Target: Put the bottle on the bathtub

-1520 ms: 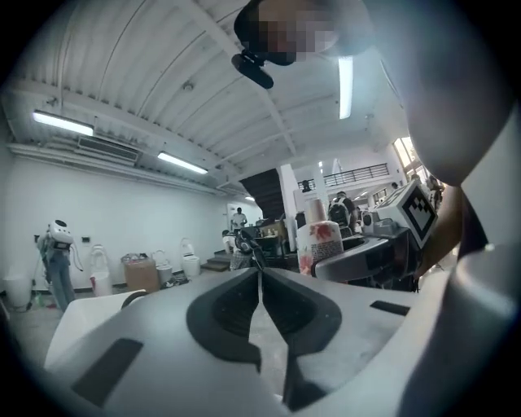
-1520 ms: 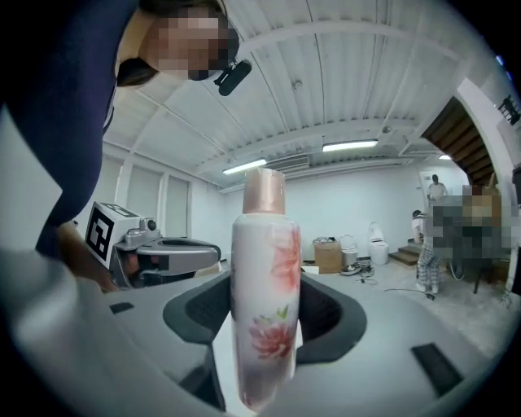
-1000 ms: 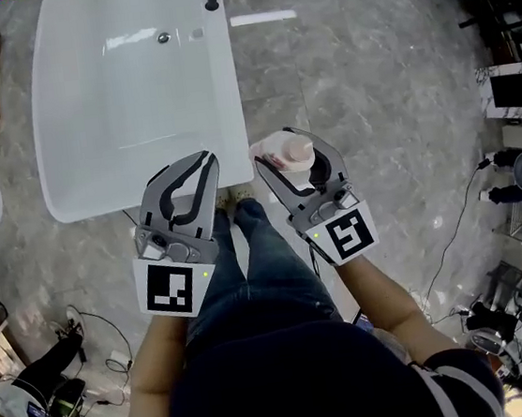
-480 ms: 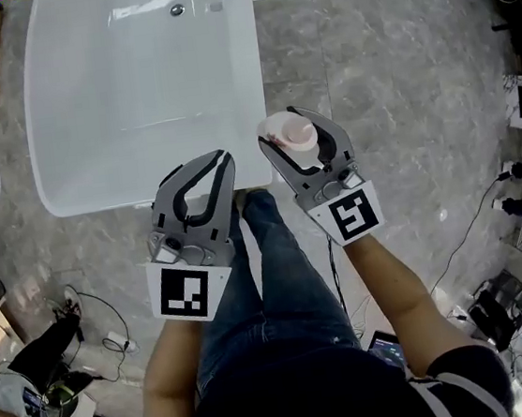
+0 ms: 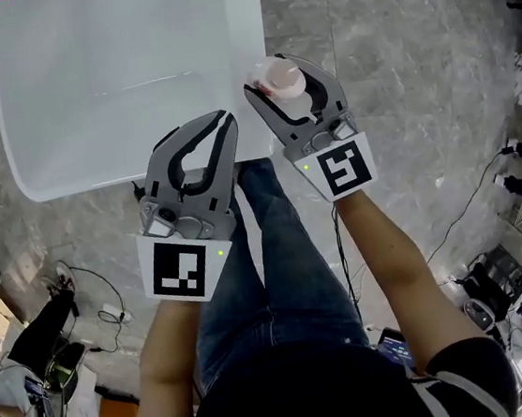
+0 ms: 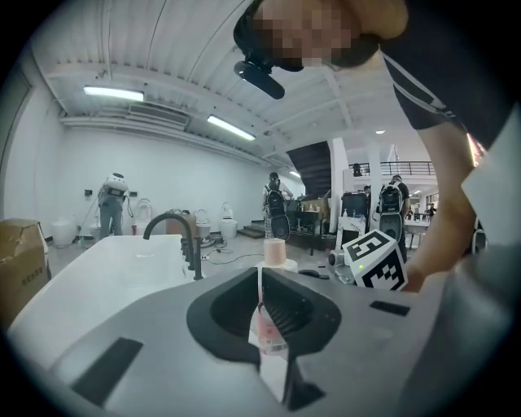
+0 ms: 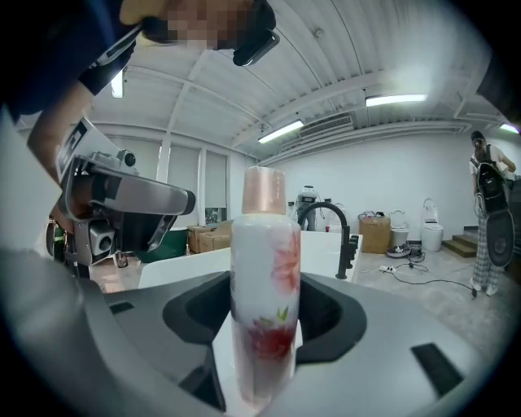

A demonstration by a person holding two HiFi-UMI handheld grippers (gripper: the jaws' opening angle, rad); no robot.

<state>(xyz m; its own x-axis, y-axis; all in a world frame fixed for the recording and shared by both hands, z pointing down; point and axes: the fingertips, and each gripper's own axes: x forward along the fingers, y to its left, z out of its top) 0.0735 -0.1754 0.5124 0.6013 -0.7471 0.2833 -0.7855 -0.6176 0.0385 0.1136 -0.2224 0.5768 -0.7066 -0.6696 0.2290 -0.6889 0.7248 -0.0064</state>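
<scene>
A white bottle (image 5: 281,79) with red flowers and a pink cap stands upright between the jaws of my right gripper (image 5: 277,70), which is shut on it. It hangs just right of the near right corner of the white bathtub (image 5: 112,70). In the right gripper view the bottle (image 7: 264,285) fills the middle between the jaws of that gripper (image 7: 264,281), with the tub (image 7: 183,265) behind. My left gripper (image 5: 224,118) is shut and holds nothing; its tips lie over the tub's near rim. The left gripper view shows its tips (image 6: 260,281), the bottle (image 6: 275,254) beyond and the tub (image 6: 98,281).
A black faucet (image 6: 183,236) (image 7: 330,220) stands at the tub's far end. The person's legs (image 5: 266,249) are right behind the tub's near edge. Cables (image 5: 94,313) lie on the marble floor at left. Cardboard boxes (image 6: 20,256) and people (image 6: 110,204) are in the background.
Both grippers have moved forward toward the tub. The right one has carried the bottle up alongside the tub's right rim. The drain and faucet have slipped out of the head view.
</scene>
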